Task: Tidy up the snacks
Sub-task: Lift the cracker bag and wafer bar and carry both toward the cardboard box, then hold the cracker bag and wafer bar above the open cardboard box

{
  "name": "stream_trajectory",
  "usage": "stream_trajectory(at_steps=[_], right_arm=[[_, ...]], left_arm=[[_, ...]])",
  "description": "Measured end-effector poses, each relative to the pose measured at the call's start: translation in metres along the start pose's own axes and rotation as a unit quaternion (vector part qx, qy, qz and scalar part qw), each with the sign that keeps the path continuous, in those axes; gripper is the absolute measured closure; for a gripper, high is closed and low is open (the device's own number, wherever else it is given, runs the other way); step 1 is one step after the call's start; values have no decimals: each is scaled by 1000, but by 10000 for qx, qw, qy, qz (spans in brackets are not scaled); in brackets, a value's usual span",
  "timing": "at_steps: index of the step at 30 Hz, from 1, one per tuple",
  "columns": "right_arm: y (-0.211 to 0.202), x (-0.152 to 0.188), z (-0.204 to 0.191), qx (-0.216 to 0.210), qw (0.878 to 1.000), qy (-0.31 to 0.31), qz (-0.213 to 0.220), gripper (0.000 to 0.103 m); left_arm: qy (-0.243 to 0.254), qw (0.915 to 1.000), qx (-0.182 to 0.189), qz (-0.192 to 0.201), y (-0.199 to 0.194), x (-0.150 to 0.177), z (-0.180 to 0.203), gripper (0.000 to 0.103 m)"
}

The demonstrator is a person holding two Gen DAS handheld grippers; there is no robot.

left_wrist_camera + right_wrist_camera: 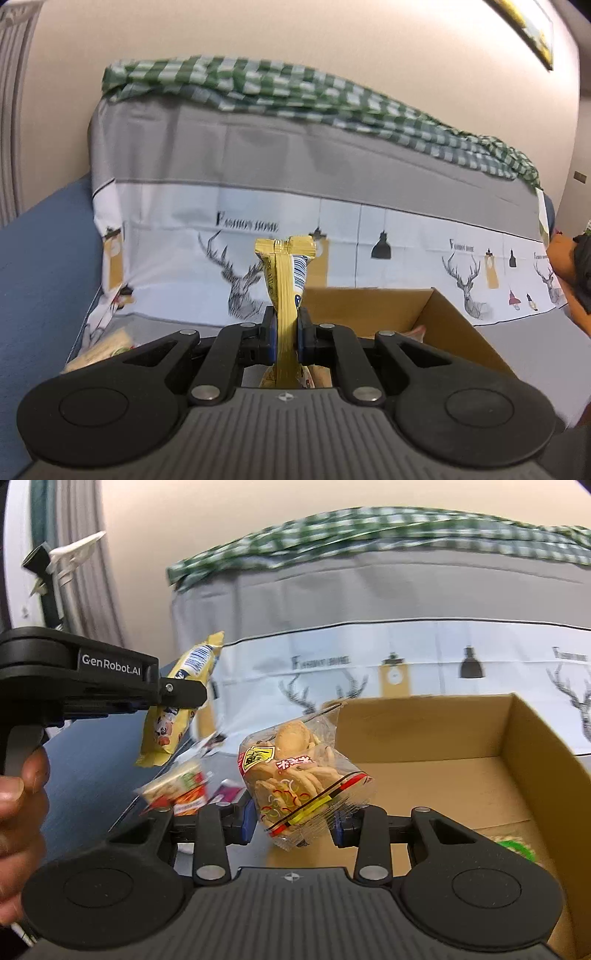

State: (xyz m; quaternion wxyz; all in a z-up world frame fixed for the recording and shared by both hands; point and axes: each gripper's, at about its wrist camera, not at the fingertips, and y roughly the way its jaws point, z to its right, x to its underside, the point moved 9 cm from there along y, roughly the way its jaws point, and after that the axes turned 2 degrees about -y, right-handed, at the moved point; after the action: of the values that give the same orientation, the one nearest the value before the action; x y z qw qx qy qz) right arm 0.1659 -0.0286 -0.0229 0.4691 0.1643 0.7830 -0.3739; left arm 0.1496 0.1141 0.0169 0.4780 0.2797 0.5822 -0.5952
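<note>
Cardboard box (424, 775) interior seemingly mostly free

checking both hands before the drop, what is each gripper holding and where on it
Left gripper pinches the yellow snack bar near its middle. Right gripper clamps the clear cracker bag at its lower part.

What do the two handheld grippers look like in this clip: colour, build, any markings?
Both are matte black plastic. The right gripper has two linkage arms with silver pivot pins, blue pads inside the fingers, round discs at either side and a grey ribbed deck bearing a small compass-like mark. The left gripper matches; its side reads "GenRobot.AI" in white. No cables or sleeves show.
</note>
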Motion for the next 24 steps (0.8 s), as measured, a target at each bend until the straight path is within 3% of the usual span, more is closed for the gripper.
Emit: stream_trajectory(at_steps=[5, 12, 19, 24], right_arm=[[-7, -13, 38, 442, 9986, 41, 301, 64], [-7, -11, 93, 925, 9943, 442, 284, 64], [-7, -14, 101, 1242, 9915, 119, 364, 64], [-8, -18, 109, 1289, 9905, 267, 385, 64]], left_arm=[[68, 9997, 15, -214, 9, 23, 6, 93], [201, 9993, 313, -98, 25, 26, 28, 93], [165, 9976, 670, -59, 29, 25, 50, 93], [277, 9960, 847, -78, 29, 30, 66, 93]])
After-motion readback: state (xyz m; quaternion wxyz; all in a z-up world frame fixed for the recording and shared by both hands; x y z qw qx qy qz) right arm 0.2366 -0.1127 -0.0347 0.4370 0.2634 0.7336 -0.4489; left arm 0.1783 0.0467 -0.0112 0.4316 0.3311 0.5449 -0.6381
